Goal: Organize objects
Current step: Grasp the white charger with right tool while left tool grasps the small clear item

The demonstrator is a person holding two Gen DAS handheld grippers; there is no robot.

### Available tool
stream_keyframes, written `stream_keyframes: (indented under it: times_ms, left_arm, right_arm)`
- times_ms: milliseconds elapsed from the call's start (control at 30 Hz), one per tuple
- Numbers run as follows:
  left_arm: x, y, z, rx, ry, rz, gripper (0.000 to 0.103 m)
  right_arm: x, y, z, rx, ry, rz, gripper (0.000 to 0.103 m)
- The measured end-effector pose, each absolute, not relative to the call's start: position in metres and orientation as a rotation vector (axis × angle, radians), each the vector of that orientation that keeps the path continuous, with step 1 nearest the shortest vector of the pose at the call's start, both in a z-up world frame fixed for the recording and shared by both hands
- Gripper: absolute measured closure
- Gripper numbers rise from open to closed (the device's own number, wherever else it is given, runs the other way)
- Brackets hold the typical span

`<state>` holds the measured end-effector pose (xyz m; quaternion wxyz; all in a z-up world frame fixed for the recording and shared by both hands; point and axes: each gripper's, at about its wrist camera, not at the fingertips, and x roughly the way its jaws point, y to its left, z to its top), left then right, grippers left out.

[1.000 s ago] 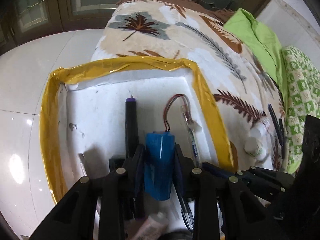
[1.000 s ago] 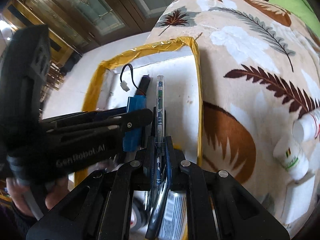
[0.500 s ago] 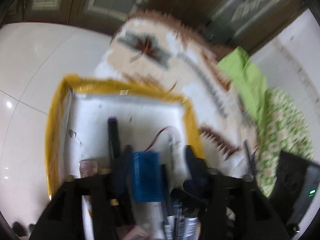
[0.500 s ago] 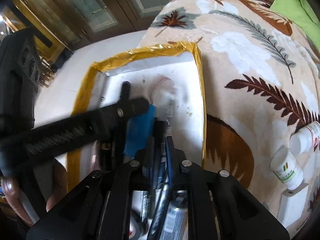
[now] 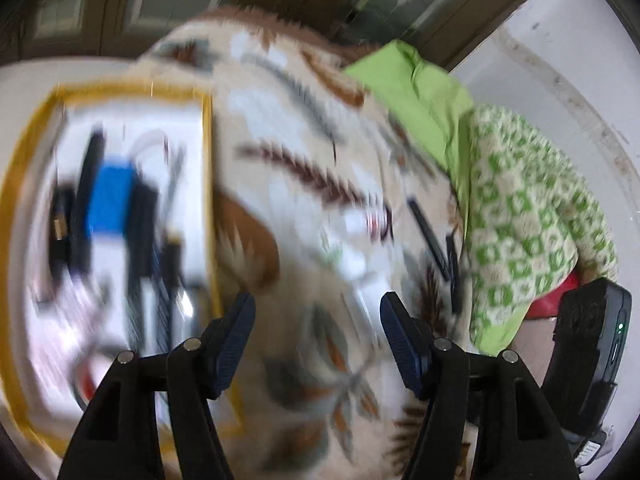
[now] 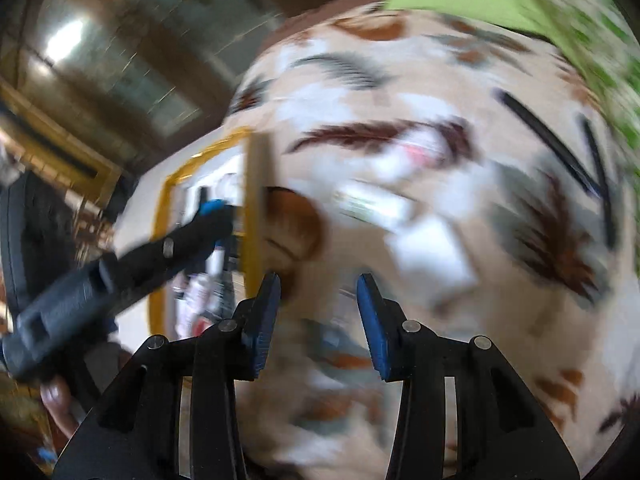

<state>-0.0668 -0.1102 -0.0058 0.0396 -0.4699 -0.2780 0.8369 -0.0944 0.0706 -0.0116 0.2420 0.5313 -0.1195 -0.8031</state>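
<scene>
While both frames were heavily motion-blurred, the left gripper (image 5: 318, 326) was seen with jaws spread wide and nothing between them, and the right gripper (image 6: 318, 310) likewise empty, its jaws having just been opening. The step in hand was judged to be a reach for the next loose item on the cream leaf-patterned fleece blanket (image 5: 304, 160). For a clean pick, motion should be slowed until the view settles, one item chosen, and the jaws lined up across its narrow side before closing. The white foam box with yellow taped rim (image 5: 208, 200) was placed at the left of the left wrist view, with a blue rectangular battery pack (image 5: 110, 196) and dark pens inside it. Small white plastic bottles (image 5: 360, 232) were placed at frame centre, above and apart from the left gripper; in the right wrist view they (image 6: 384, 204) lay above the right gripper. Thin black pens (image 6: 544, 140) were placed at upper right, well apart.
</scene>
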Motion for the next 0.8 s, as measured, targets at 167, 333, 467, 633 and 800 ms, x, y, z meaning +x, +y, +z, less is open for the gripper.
stream_keyframes:
  times_ms: [167, 333, 467, 633, 800]
  left_arm:
    - [-0.048, -0.092, -0.039, -1.549, -0.847, 2.509, 0.038]
    - [-0.044, -0.088, -0.024, -1.452, -0.71, 2.64, 0.038]
    - [-0.048, -0.092, -0.031, -1.483, -0.729, 2.606, 0.038]
    - [-0.05, -0.096, -0.029, -1.451, -0.745, 2.6, 0.038]
    - [-0.054, -0.099, -0.034, -1.469, -0.777, 2.572, 0.038]
  right_arm:
    - [-0.083, 0.101, -0.032, 1.514, -0.276, -2.225, 0.063]
    - [-0.087, 0.1, -0.038, 1.509, -0.246, -2.257, 0.063]
    - [-0.1, 0.08, -0.035, 1.443, -0.078, -2.305, 0.063]
    - [-0.125, 0.052, -0.044, 1.419, 0.114, -2.292, 0.049]
    - [-0.132, 0.043, -0.058, 1.436, 0.225, -2.285, 0.049]
